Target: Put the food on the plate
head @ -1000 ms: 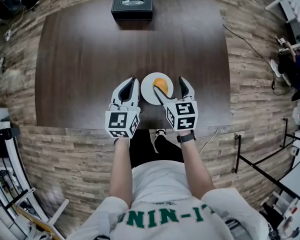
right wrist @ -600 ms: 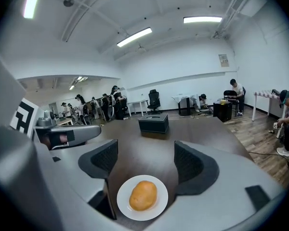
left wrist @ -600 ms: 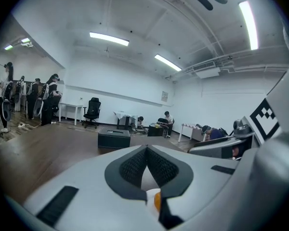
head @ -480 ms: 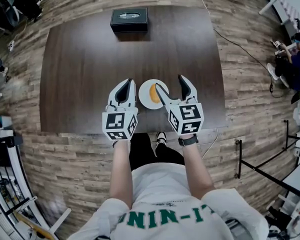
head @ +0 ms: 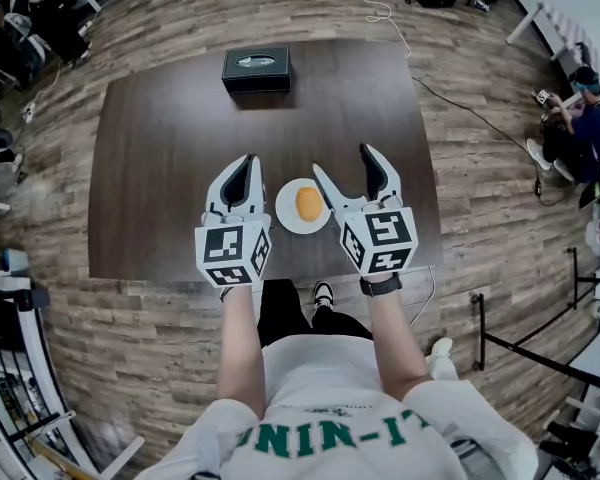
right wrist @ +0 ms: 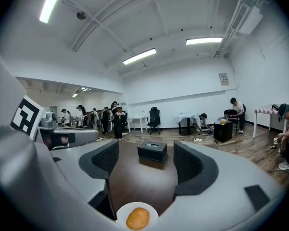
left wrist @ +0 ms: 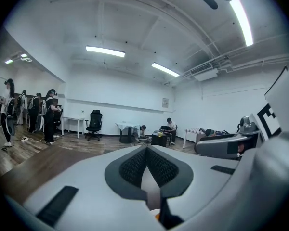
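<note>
An orange-brown bun lies in the middle of a small white plate near the front edge of the dark wooden table. My left gripper hovers just left of the plate, its jaws shut on nothing. To the right of the plate, my right gripper stands open and empty. In the right gripper view the bun and plate show low down, below and between the spread jaws of the right gripper. In the left gripper view the left gripper has its pads pressed together.
A black tissue box stands at the table's far edge. A cable runs over the wooden floor to the right. A seated person is at the far right; others stand and sit across the room.
The right gripper has drawn back off the plate, leaving the bun on it, and its jaws have narrowed a little. Both grippers now sit higher and nearer, either side of the plate.
</note>
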The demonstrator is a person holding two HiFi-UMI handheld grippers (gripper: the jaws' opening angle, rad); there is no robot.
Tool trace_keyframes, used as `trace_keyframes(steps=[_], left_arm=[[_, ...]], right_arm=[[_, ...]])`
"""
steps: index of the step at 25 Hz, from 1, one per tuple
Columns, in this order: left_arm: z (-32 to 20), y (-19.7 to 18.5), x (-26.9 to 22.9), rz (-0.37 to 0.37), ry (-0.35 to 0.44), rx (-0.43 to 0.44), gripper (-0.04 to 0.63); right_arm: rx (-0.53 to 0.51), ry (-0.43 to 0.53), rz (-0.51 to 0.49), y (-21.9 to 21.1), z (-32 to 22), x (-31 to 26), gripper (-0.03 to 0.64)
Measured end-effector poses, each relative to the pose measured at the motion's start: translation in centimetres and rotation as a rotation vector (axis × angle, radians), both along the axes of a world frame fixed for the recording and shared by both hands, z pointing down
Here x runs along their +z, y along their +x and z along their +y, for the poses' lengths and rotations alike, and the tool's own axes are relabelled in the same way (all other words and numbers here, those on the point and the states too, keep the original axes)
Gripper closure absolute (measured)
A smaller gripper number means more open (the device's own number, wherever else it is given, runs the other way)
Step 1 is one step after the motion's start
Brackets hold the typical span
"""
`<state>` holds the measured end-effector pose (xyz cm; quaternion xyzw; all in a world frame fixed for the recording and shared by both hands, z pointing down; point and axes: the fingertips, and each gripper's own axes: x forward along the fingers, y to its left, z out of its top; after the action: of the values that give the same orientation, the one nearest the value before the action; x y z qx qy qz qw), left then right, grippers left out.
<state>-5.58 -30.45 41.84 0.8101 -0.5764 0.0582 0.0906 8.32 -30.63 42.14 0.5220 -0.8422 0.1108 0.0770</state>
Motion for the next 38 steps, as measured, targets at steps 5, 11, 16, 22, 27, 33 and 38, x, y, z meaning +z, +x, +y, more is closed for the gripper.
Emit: trace_keyframes(steps=[5, 11, 16, 22, 27, 33, 38], left_arm=[[-0.1, 0.2, -4.2, -0.006, 0.039, -0.011, 0.583], [-0.1, 0.3, -8.0, -0.017, 0.067, -0.015, 0.583], [-0.4, 0.4, -10.5, 0.007, 0.087, -0.003, 0.583], [-1.5, -0.3, -13.0, -0.012, 0.129, -0.005, 0.583], [-2.4, -0.5, -14.1, -0.034, 0.147, 0.004, 0.583], [-3.4, -1.2, -14.7, -0.035, 0.160, 0.010, 0.583], [-4.1, -1.5, -14.9, -0.034, 0.162, 0.017, 0.583]], right_arm=[[0.033, 0.075, -0.018, 0.5, 0.0, -4.8, 0.275], [0.065, 0.132, -0.014, 0.8, 0.2, -8.8, 0.303], [0.135, 0.179, -0.032, 1.5, -0.2, -11.4, 0.384], [0.167, 0.217, -0.032, 1.7, -1.4, -13.5, 0.445], [0.183, 0.240, -0.028, 1.6, -2.4, -14.9, 0.480], [0.183, 0.251, -0.028, 0.7, -3.1, -15.4, 0.531], [0.188, 0.248, -0.034, 0.3, -3.8, -15.5, 0.597]])
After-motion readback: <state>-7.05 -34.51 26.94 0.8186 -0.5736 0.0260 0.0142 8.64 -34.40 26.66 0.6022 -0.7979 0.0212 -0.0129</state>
